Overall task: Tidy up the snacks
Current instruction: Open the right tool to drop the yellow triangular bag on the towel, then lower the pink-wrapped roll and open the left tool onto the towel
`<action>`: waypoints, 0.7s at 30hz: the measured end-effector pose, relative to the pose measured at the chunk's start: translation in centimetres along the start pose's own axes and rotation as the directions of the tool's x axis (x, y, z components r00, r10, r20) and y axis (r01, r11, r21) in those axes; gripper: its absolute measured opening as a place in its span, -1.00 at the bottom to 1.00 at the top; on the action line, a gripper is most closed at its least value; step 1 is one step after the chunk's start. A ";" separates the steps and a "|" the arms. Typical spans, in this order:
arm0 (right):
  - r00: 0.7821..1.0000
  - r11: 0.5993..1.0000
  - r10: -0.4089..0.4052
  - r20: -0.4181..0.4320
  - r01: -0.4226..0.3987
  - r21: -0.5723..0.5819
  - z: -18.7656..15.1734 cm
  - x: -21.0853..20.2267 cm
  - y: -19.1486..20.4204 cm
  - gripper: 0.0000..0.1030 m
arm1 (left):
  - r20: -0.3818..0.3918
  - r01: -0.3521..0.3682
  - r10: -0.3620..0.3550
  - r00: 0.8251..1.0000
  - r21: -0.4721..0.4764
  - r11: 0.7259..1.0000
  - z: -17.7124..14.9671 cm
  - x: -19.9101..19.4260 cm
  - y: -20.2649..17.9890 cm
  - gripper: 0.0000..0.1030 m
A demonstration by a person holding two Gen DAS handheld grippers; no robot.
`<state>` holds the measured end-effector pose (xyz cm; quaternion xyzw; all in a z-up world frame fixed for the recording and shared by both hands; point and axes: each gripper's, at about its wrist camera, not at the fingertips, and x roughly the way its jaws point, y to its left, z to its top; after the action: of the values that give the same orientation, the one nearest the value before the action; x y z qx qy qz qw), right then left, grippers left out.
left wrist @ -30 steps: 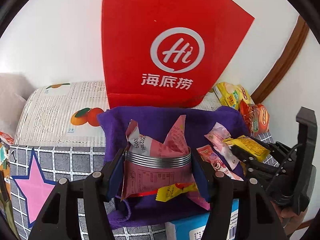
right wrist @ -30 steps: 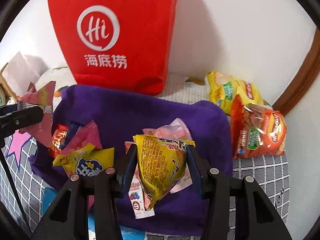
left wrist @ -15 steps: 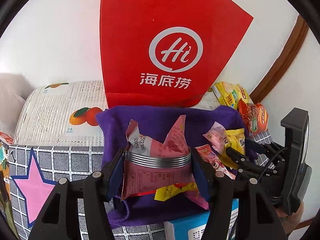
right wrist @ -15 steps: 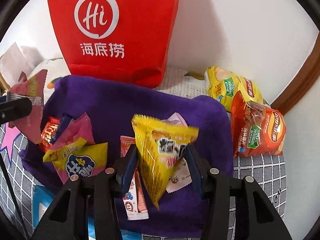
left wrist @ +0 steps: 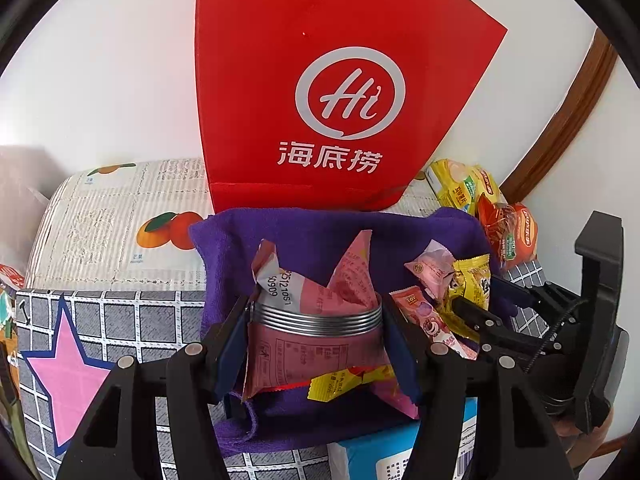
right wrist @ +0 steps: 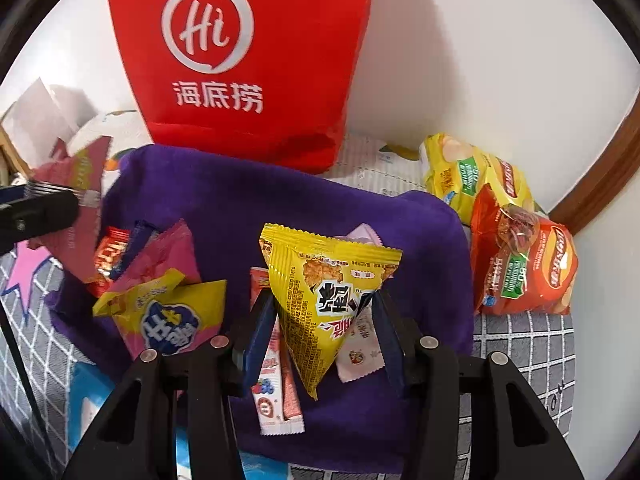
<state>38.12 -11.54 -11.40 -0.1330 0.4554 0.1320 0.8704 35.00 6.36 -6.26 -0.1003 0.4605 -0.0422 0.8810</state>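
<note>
My left gripper (left wrist: 314, 332) is shut on a pink snack packet (left wrist: 316, 312) and holds it over the purple cloth (left wrist: 304, 232). My right gripper (right wrist: 320, 320) is shut on a yellow triangular snack packet (right wrist: 320, 280), held above the purple cloth (right wrist: 240, 200); it also shows in the left wrist view (left wrist: 472, 284). On the cloth lie a yellow and pink candy packet (right wrist: 172, 316), a red packet (right wrist: 110, 252), a pink strip packet (right wrist: 272, 384) and a pale pink packet (right wrist: 360, 352). A tall red paper bag (right wrist: 244, 52) stands behind the cloth.
Yellow (right wrist: 472, 176) and orange (right wrist: 524, 264) chip bags lie right of the cloth against the white wall. A blue box (left wrist: 400, 452) sits at the cloth's near edge. A fruit-print sheet (left wrist: 120, 220) and a grey grid tablecloth with a pink star (left wrist: 64, 372) lie to the left.
My right gripper has lifted and tilted the yellow packet upward and moved toward the red bag. My left gripper still holds the pink packet in place.
</note>
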 end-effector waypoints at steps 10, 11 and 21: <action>0.999 1.000 0.006 0.054 -0.005 -0.008 0.2 -2.3 0.0 -0.03 | -0.018 -0.002 0.002 1.000 -0.009 1.000 -0.1 0.7 0.1 0.17; 0.998 1.000 0.004 0.061 -0.003 -0.007 0.2 -2.6 -0.1 -0.03 | -0.022 -0.002 0.001 1.000 -0.013 1.000 -0.2 0.8 0.1 0.17; 0.994 1.000 0.002 0.106 -0.005 0.022 0.6 -4.1 -0.8 -0.03 | -0.084 0.003 -0.007 0.996 -0.041 0.999 -0.6 2.8 0.0 0.17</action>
<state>36.60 -12.57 -7.64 -0.1154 0.4103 0.1352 0.8945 36.06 5.80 -8.85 -0.1177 0.4975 -0.0391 0.8586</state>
